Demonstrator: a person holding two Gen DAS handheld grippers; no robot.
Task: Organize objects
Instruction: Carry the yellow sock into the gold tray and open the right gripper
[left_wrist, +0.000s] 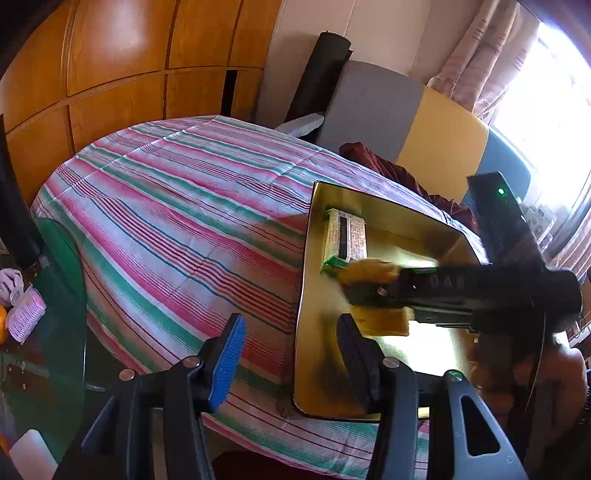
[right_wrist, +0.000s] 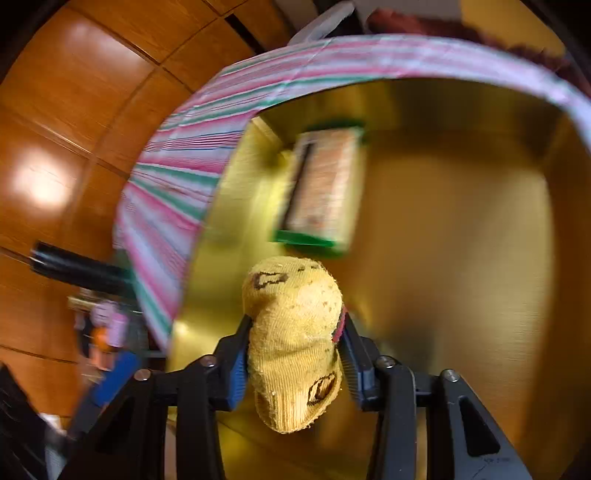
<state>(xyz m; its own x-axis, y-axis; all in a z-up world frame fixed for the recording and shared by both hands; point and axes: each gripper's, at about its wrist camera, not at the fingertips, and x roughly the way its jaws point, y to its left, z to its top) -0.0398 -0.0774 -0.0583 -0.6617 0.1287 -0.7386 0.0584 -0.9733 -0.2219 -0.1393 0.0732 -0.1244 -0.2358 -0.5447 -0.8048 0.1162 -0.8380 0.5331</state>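
A shiny gold tray (left_wrist: 388, 206) (right_wrist: 461, 258) lies on the striped cloth. A flat green-edged packet (left_wrist: 345, 236) (right_wrist: 325, 188) rests in its far left corner. My right gripper (left_wrist: 352, 291) (right_wrist: 295, 350) hangs over the tray, shut on a yellow sock (left_wrist: 369, 271) (right_wrist: 291, 332). Both pads touch the sock's sides, and the sock bulges out in front of the fingers. My left gripper (left_wrist: 291, 350) is open and straddles the tray's near left wall, with one finger (left_wrist: 229, 354) outside over the cloth and the other inside the tray.
The pink, green and white striped cloth (left_wrist: 166, 203) covers the surface. A glass table with pink items (left_wrist: 26, 317) stands at the left. Wooden cabinets (left_wrist: 110, 55) rise behind. Grey and yellow cushions (left_wrist: 406, 122) and a dark red cloth (left_wrist: 380, 162) lie beyond the tray.
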